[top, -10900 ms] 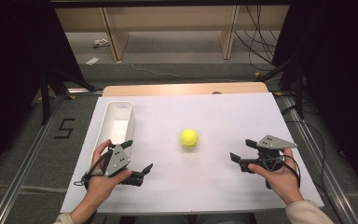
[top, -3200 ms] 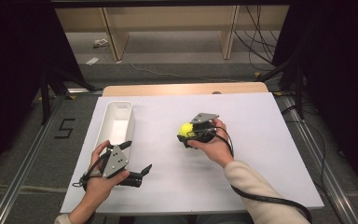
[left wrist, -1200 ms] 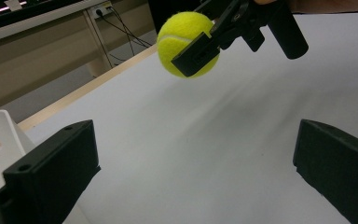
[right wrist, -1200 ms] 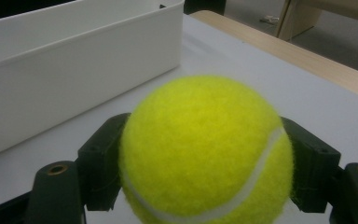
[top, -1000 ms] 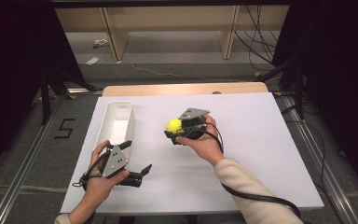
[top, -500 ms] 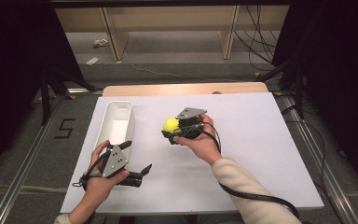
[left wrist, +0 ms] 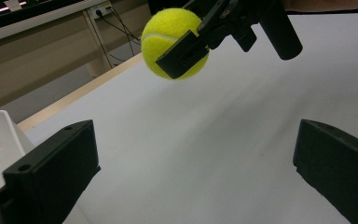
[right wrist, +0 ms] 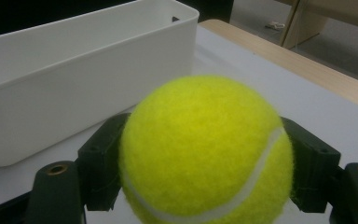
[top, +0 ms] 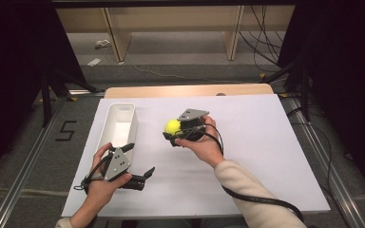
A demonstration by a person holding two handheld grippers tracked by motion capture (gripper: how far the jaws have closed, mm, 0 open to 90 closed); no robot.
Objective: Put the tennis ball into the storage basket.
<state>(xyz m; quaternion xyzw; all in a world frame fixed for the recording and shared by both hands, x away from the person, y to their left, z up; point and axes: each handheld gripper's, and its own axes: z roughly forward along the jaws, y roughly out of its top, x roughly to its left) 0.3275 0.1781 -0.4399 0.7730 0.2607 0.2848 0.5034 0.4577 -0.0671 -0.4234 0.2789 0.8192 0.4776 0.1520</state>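
Right tool (top: 171, 134) grips the ball (top: 172, 126) above the bench (top: 266, 142), beside the bin (top: 119, 124); left tool (top: 140, 165) rests wide. Left gripper view: ball (left wrist: 172, 42) hangs clear. Right gripper view: ball (right wrist: 205, 149) pinched, bin (right wrist: 88, 79) ahead; carry high over its rim before releasing.

We are looking down on a table (top: 266, 156) covered by a white sheet, its bare wooden edge (top: 190, 90) showing along the far side. Beyond it we are seeing a grey floor (top: 171, 52) on which wooden furniture legs (top: 113, 35) are standing, with black cables (top: 261, 42) trailing across it at the right and a few small scraps (top: 95, 61) lying at the left. Dark curtains (top: 14, 71) are closing in both sides, and a white figure 5 (top: 66, 130) is marking the floor beside a metal rail (top: 28, 166).
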